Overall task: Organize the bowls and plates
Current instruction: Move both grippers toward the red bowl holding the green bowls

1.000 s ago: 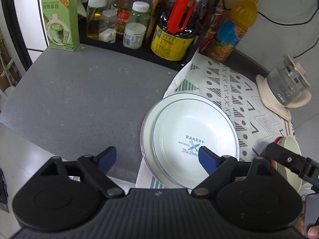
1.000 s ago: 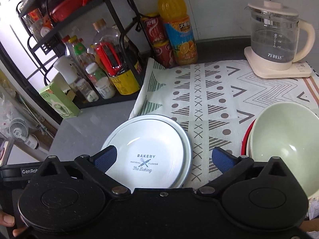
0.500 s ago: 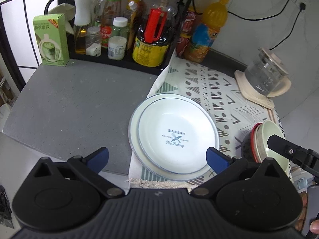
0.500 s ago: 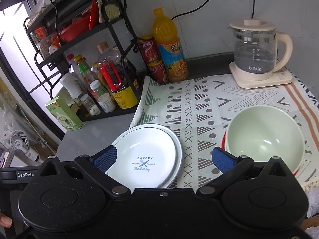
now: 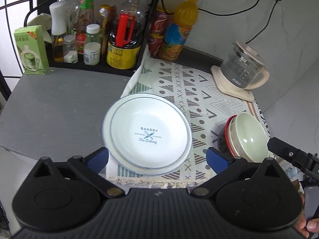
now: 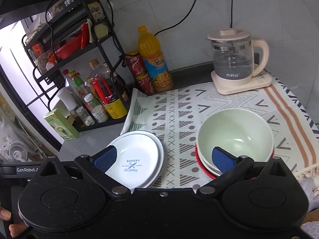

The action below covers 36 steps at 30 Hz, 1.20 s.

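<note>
Both claws are spread wide with nothing gripped. The left gripper [image 5: 157, 158] is held above the near edge of the counter, its blue pads flanking the stacked plates [image 5: 147, 133] as seen from above, not touching them. The right gripper [image 6: 166, 157] is held the same way, one pad seen over the plates [image 6: 137, 159] and the other over the bowls [image 6: 235, 137], again no contact that can be made out.

The plates, two white ones nested with "BAKERY" printed on the top one, are sat on the left end of the patterned cloth [image 5: 191, 87], partly overhanging onto the grey counter [image 5: 59, 103]. The bowls are stacked just to their right on the cloth: pale green on top, a red rim showing at the bottom.

Further back, a glass kettle [image 6: 235, 59] is parked on its base, and an orange juice bottle [image 6: 153, 59] and cans are stood beside a black rack of condiments [image 5: 89, 35].
</note>
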### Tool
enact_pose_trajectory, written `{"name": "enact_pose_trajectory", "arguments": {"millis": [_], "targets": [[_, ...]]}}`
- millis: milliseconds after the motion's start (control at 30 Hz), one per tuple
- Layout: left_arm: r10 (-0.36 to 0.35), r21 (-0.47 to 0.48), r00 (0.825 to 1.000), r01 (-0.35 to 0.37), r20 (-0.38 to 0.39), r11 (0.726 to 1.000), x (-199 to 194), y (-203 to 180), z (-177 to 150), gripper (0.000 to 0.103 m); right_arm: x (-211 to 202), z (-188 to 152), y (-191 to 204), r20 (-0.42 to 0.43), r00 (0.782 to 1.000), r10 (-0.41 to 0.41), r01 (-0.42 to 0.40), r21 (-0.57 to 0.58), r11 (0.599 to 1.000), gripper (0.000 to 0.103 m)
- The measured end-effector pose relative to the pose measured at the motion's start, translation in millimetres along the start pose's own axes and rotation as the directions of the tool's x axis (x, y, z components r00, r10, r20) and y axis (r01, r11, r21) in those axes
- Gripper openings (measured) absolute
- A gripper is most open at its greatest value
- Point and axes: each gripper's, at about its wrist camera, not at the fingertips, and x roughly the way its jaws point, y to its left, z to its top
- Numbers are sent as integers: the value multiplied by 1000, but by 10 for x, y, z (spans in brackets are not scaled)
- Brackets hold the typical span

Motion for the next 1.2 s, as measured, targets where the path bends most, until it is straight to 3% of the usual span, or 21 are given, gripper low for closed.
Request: {"name": "enact_pose_trajectory", "arguments": {"millis": [667, 1200], "targets": [[-40, 159, 998, 48, -51, 986, 339, -766, 7, 100, -332, -19, -624, 56, 989, -139, 134, 82, 988, 103], [-76, 191, 989, 100, -126, 977, 778, -1260, 141, 100, -251, 23, -1143, 22, 977, -211, 206, 141, 968, 103]]}}
